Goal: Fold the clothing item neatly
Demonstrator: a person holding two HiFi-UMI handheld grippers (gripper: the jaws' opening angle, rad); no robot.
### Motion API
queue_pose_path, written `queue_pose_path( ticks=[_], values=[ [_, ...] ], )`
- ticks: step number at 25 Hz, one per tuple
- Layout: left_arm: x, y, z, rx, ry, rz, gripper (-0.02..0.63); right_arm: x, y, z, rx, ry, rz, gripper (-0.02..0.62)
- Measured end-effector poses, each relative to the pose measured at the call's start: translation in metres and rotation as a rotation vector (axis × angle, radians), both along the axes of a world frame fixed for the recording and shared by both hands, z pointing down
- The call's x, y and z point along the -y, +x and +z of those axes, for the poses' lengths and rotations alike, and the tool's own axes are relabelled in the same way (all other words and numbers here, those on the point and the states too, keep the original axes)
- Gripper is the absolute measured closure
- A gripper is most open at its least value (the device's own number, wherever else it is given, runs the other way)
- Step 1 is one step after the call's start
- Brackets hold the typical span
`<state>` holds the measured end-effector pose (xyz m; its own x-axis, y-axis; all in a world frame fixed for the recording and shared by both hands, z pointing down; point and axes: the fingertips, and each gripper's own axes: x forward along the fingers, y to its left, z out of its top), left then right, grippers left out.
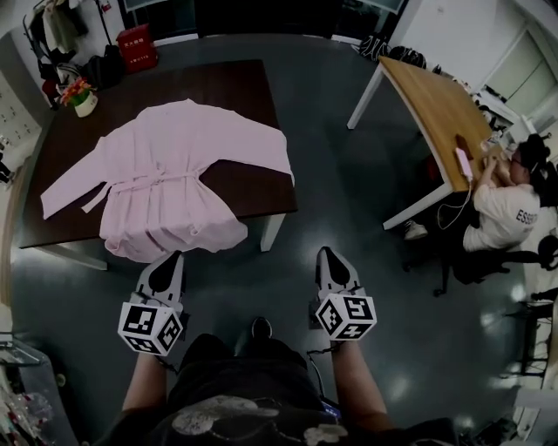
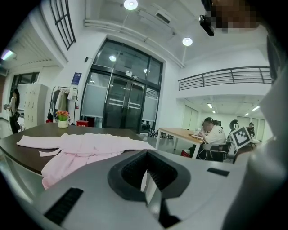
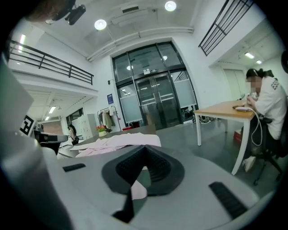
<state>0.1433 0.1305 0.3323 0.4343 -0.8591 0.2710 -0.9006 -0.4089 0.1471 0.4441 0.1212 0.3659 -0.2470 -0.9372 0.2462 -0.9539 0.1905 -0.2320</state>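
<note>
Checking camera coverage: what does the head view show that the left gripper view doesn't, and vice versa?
Head view only: the operator's forearms and a shoe. Left gripper view only: glass doors, ceiling lights, a balcony railing. Both: the pink robe spread on the dark table, the flower pot, the seated person.

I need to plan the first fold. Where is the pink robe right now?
In the head view the pink robe lies spread on the dark table at upper left, its hem draped over the near edge just ahead of the left gripper.

Overhead, low views apparently share robe (image 1: 166, 179).
</note>
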Motion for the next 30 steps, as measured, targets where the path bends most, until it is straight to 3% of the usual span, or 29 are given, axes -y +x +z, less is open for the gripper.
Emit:
queue_pose_path(
  ticks=[8,15,21,25,30],
  values=[
    [0.067,0.009,0.026,0.014,-0.053,-0.004,0.595,0.064,0.008,0.024,-0.004,-0.064,0.064,0.604],
    [0.143,0.042,0.037,0.017,-0.053,0.145,0.595,0.132,0.011,0.013,-0.031,-0.05,0.095,0.604],
    [0.191,0.079,0.042,0.022,-0.057,0.215,0.595,0.169,0.028,0.02,-0.046,-0.037,0.136,0.604],
    [0.208,0.102,0.054,0.046,-0.093,0.204,0.595,0.186,0.052,0.048,-0.037,-0.086,0.109,0.604],
    [0.224,0.128,0.065,0.086,-0.143,0.091,0.595,0.217,0.077,0.083,-0.054,-0.164,-0.003,0.604]
  ],
)
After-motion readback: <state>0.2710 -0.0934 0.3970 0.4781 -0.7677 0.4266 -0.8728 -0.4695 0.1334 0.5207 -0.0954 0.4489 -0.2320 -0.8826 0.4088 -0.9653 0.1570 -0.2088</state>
